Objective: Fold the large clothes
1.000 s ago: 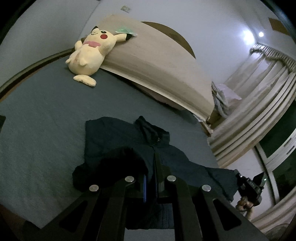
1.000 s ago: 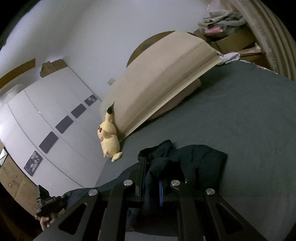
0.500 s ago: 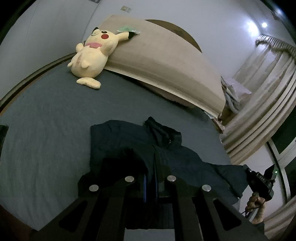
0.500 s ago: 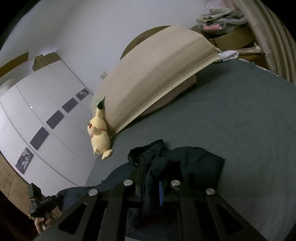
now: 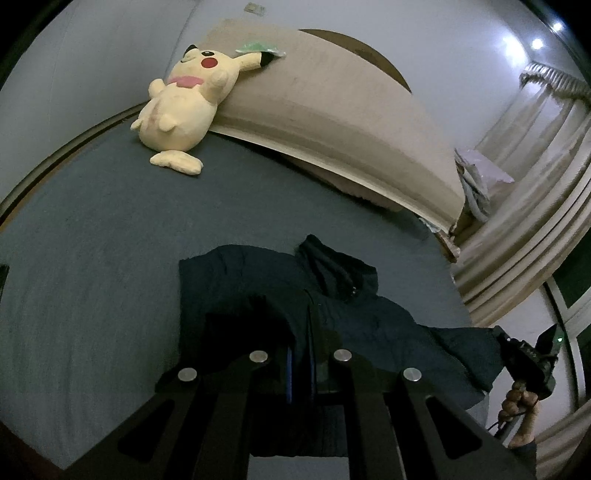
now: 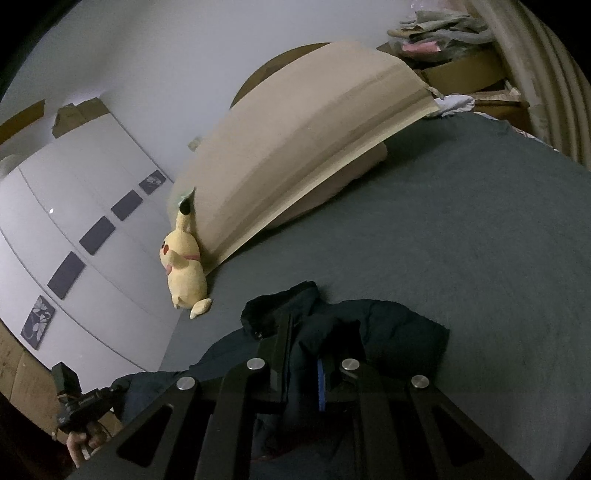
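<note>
A dark navy jacket [image 5: 369,317] lies crumpled on the grey-blue bed [image 5: 92,258], its collar [image 5: 340,273] towards the headboard. My left gripper [image 5: 301,332] is shut on a fold of its lower edge, and cloth drapes over the fingers. At the right, a hand holds my right gripper [image 5: 528,354] at the jacket's other corner. In the right wrist view the jacket [image 6: 391,325] bunches around my right gripper [image 6: 314,343], which is shut on the fabric. The left gripper [image 6: 85,406] shows at the lower left in a hand.
A yellow plush toy [image 5: 181,107] leans on the beige headboard panel [image 5: 332,110] at the far end of the bed. Curtains [image 5: 535,184] hang on the right. White wardrobe doors [image 6: 74,221] stand past the bed's left side, and boxes with piled clothes [image 6: 436,29] sit behind the headboard.
Both grippers have moved forward towards the headboard, still shut on the jacket. The plush toy and headboard look larger and nearer, and the jacket's held edge has come along.
</note>
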`<move>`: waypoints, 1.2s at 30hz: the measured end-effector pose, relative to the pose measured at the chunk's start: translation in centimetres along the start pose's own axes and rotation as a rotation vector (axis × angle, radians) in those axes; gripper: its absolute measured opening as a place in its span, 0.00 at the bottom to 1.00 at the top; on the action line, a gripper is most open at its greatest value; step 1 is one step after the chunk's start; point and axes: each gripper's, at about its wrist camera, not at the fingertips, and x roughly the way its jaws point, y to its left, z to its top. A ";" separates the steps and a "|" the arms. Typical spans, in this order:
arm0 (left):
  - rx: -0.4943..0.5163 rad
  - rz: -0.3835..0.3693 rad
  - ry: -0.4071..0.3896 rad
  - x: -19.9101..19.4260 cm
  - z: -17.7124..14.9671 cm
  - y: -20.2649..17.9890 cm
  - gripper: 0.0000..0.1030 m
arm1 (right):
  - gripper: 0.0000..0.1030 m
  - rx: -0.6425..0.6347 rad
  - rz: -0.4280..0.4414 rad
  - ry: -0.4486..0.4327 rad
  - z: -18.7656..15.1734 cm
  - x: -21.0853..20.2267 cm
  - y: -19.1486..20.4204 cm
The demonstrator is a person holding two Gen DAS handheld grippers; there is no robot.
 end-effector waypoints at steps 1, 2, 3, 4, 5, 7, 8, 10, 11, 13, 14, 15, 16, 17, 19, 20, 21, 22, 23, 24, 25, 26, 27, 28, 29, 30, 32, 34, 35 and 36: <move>0.000 0.002 0.003 0.3 0.2 0.0 0.06 | 0.10 0.000 -0.002 0.002 0.2 0.2 0.0; -0.001 0.005 0.007 0.7 0.5 0.1 0.06 | 0.10 0.000 -0.004 0.004 0.4 0.5 -0.1; -0.002 0.007 0.009 1.0 0.7 0.1 0.06 | 0.10 0.001 -0.007 0.006 0.6 0.8 -0.1; -0.003 0.009 0.013 1.3 0.9 0.2 0.06 | 0.10 0.003 -0.011 0.011 0.8 1.3 -0.2; -0.005 0.009 0.019 1.8 1.2 0.2 0.06 | 0.10 0.006 -0.015 0.015 1.0 1.7 -0.4; -0.008 0.012 0.030 2.6 1.9 0.4 0.06 | 0.10 0.014 -0.020 0.021 1.3 2.5 -0.6; -0.012 0.013 0.036 3.1 2.1 0.5 0.06 | 0.10 0.018 -0.024 0.026 1.6 3.1 -0.9; -0.018 0.016 0.047 4.0 2.5 0.7 0.06 | 0.10 0.024 -0.031 0.035 1.9 4.0 -1.1; -0.022 0.019 0.055 4.6 2.7 0.9 0.06 | 0.10 0.025 -0.035 0.041 2.1 4.5 -1.3; -0.025 0.025 0.066 5.5 3.1 1.2 0.06 | 0.10 0.030 -0.040 0.051 2.5 5.6 -1.7; -0.028 0.028 0.073 6.0 3.2 1.3 0.06 | 0.10 0.033 -0.042 0.056 2.6 6.2 -1.8; -0.034 0.029 0.079 6.4 3.3 1.5 0.06 | 0.10 0.037 -0.043 0.061 2.7 6.7 -2.0; -0.041 0.030 0.087 6.9 3.5 1.7 0.06 | 0.10 0.040 -0.045 0.066 2.8 7.2 -2.1; -0.042 0.032 0.093 7.4 3.6 1.8 0.06 | 0.10 0.042 -0.048 0.071 2.9 7.7 -2.4; -0.045 0.037 0.105 8.2 3.8 2.2 0.06 | 0.10 0.049 -0.049 0.081 3.1 8.7 -2.8; -0.047 0.038 0.110 8.6 3.9 2.3 0.06 | 0.10 0.054 -0.051 0.086 3.1 9.3 -3.1; -0.050 0.039 0.117 9.1 4.0 2.5 0.06 | 0.10 0.058 -0.052 0.090 3.1 9.7 -3.3; -0.052 0.040 0.122 9.5 4.1 2.7 0.06 | 0.10 0.061 -0.052 0.094 3.1 10.2 -3.5; -0.055 0.042 0.128 9.9 4.2 2.8 0.06 | 0.10 0.067 -0.054 0.100 3.2 10.7 -3.8; -0.060 0.042 0.138 10.4 4.3 3.0 0.06 | 0.10 0.071 -0.055 0.104 3.2 11.1 -4.0; -0.063 0.042 0.145 10.8 4.4 3.1 0.06 | 0.10 0.077 -0.057 0.110 3.2 11.6 -4.3; -0.068 0.041 0.155 11.3 4.5 3.3 0.06 | 0.10 0.081 -0.059 0.115 3.1 12.0 -4.5; -0.072 0.040 0.163 11.8 4.6 3.6 0.06 | 0.10 0.086 -0.062 0.121 3.1 12.4 -4.8; -0.079 0.039 0.174 12.3 4.6 3.8 0.06 | 0.10 0.090 -0.065 0.126 3.1 12.8 -5.1; -0.083 0.039 0.186 13.0 4.8 4.0 0.07 | 0.10 0.098 -0.068 0.133 3.0 13.2 -5.5; -0.084 0.039 0.193 13.3 4.8 4.1 0.07 | 0.10 0.103 -0.070 0.137 2.9 13.5 -5.8; -0.099 0.035 0.214 14.3 5.1 4.5 0.07 | 0.10 0.114 -0.077 0.148 2.8 14.2 -6.4; -0.111 0.034 0.229 15.1 5.2 4.9 0.07 | 0.10 0.127 -0.083 0.160 2.7 14.9 -6.9; -0.116 0.035 0.237 15.6 5.3 5.1 0.07 | 0.10 0.133 -0.087 0.167 2.6 15.4 -7.2; -0.115 0.036 0.241 15.9 5.3 5.2 0.07 | 0.10 0.138 -0.091 0.172 2.6 15.7 -7.4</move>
